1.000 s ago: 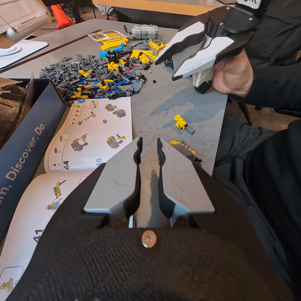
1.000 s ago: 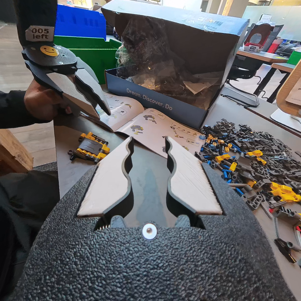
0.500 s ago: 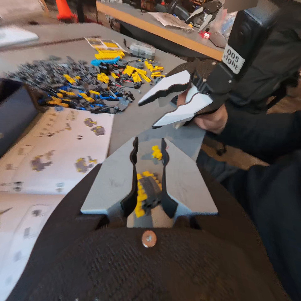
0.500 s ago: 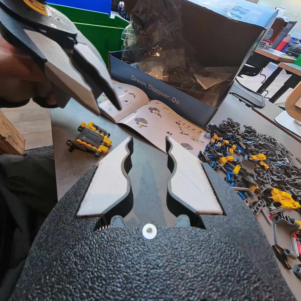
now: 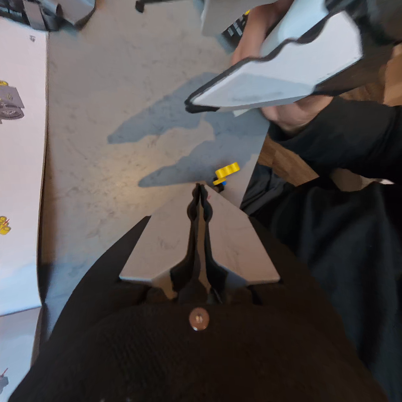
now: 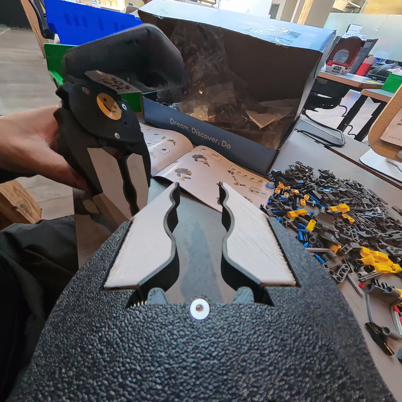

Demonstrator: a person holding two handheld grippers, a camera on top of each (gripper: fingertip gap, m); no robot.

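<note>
Left gripper: points straight down at the table; jaws closed, tips meeting, nothing visible between them.
Left hand: wraps the gripper's body from the side, sleeve dark.
Nearest to left tips: a small yellow piece with a blue pin, just beside them at the table's near edge; contact cannot be told.
Markings on left gripper: a white printed tag and, below it, a round yellow smiley sticker.
Right gripper: held level above the table, aimed across it; jaws open and empty.
Right hand: grips from beneath, wrist off the table edge.
Booklet: lies open beyond the right tips; pages show printed step numbers and build drawings.
Box: dark blue, open, behind the booklet; a pale printed line runs along its front wall; crumpled clear bags inside.
Parts pile: grey, black, yellow and blue pieces, right of the booklet.
Background: a blue bin over a green bin.
</note>
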